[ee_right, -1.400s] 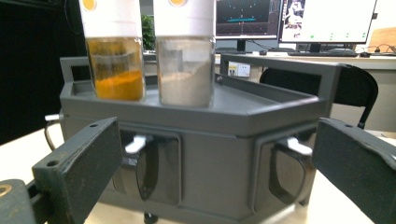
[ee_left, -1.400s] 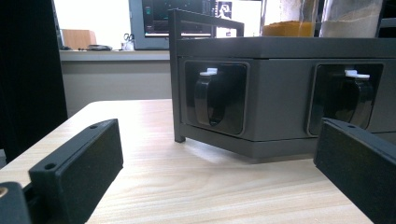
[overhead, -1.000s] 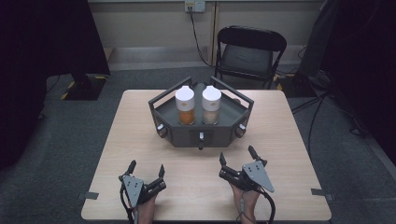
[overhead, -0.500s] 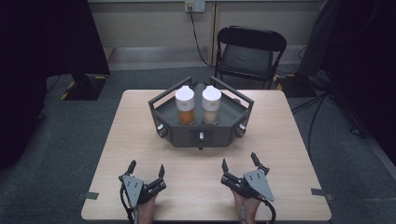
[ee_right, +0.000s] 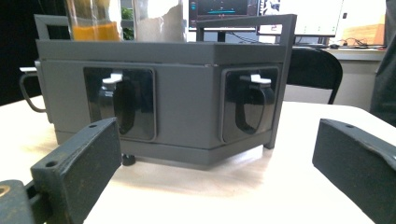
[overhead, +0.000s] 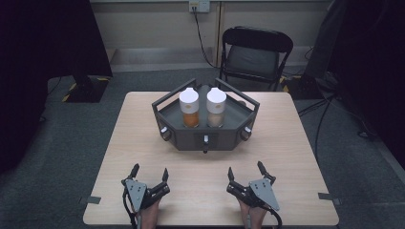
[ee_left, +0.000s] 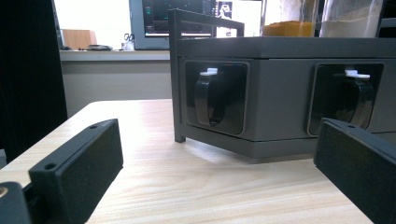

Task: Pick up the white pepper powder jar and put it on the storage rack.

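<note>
A dark grey angular rack (overhead: 186,140) stands at the middle of the wooden table (overhead: 296,143). On its top tray stand two white-capped jars, one with orange powder (overhead: 190,108) and one with pale powder (overhead: 216,107). Black knobs with white tabs sit in recesses on its front faces (ee_left: 209,97) (ee_left: 356,95) (ee_right: 113,100) (ee_right: 254,105). My left gripper (overhead: 150,172) rests open near the table's front edge, left of centre. My right gripper (overhead: 246,170) rests open at the front, right of centre. Both are well short of the rack, with nothing between their jaws.
A black folding chair (overhead: 255,55) stands behind the table. Cables run along the floor at the right and up to a wall outlet (overhead: 199,5). Tape marks (overhead: 91,200) (overhead: 327,196) sit at the table's front corners. A monitor (ee_left: 154,21) glows beyond the rack.
My right gripper has drawn back slightly toward the table's front edge. The left gripper and the rack have not moved.
</note>
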Motion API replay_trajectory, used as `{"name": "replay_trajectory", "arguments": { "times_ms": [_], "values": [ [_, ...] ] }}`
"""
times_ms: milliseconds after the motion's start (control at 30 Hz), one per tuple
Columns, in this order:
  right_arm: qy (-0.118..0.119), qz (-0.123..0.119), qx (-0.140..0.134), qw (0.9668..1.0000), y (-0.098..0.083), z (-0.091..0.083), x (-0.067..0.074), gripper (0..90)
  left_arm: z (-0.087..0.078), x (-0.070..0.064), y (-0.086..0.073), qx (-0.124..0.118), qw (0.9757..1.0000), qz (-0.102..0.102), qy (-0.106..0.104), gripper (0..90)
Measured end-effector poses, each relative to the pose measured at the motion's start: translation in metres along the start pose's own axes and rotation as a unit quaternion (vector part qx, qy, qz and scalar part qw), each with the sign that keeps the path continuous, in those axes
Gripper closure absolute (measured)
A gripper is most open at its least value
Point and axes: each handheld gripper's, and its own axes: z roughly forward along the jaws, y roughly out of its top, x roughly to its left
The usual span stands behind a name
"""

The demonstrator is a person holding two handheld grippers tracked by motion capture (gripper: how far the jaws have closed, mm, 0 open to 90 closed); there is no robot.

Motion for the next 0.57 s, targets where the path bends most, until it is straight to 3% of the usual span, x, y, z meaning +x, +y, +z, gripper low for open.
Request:
{"name": "replay_trajectory", "arguments": {
  "times_ms": [567],
  "values": [
    [-0.007,0.007,-0.004,0.9999,-0.012,-0.002,0.002,0.0,0.000,0.000,0.000,0.000,1.0000,0.000,0.000,0.7]
  ]
}}
